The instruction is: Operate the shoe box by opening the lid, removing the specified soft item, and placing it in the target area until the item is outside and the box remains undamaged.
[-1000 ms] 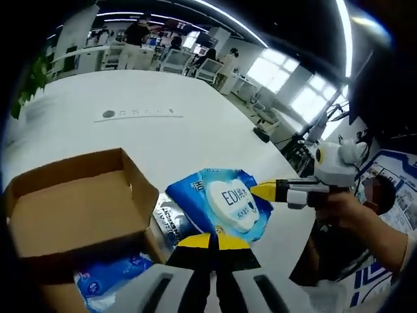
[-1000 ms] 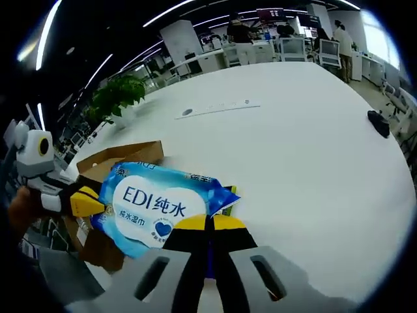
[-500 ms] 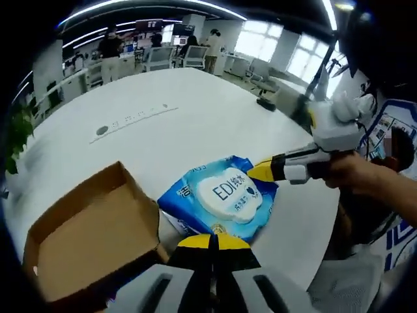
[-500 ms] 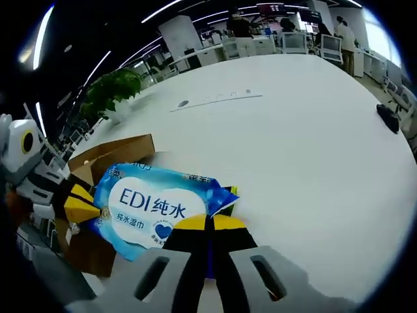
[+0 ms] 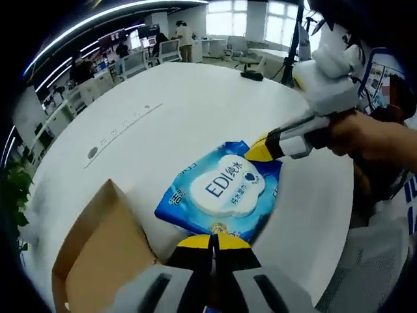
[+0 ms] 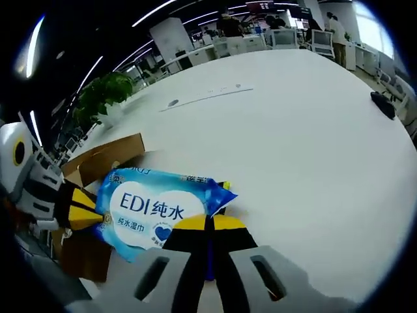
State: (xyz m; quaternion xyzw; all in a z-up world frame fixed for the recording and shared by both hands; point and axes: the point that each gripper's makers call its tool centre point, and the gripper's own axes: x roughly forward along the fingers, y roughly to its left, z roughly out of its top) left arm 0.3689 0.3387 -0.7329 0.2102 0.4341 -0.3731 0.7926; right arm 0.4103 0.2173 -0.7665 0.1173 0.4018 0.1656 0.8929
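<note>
Held the wipes pack [image 5: 227, 190] pinched by both grippers, left gripper [image 5: 210, 242] and right gripper [image 6: 208, 223], above the table [image 6: 313, 143] beside the shoe box [image 5: 98, 261], risking tearing if pulled apart.

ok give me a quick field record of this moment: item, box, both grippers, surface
item: blue wet wipes pack, white label printed "EDI", outside the box, held up between both grippers
box: brown cardboard shoe box, open, beside the pack
left gripper: shut on one edge of the pack
right gripper: shut on the opposite edge
surface: white table, a dark object lying near its far edge
background: potted plant, office desks
</note>
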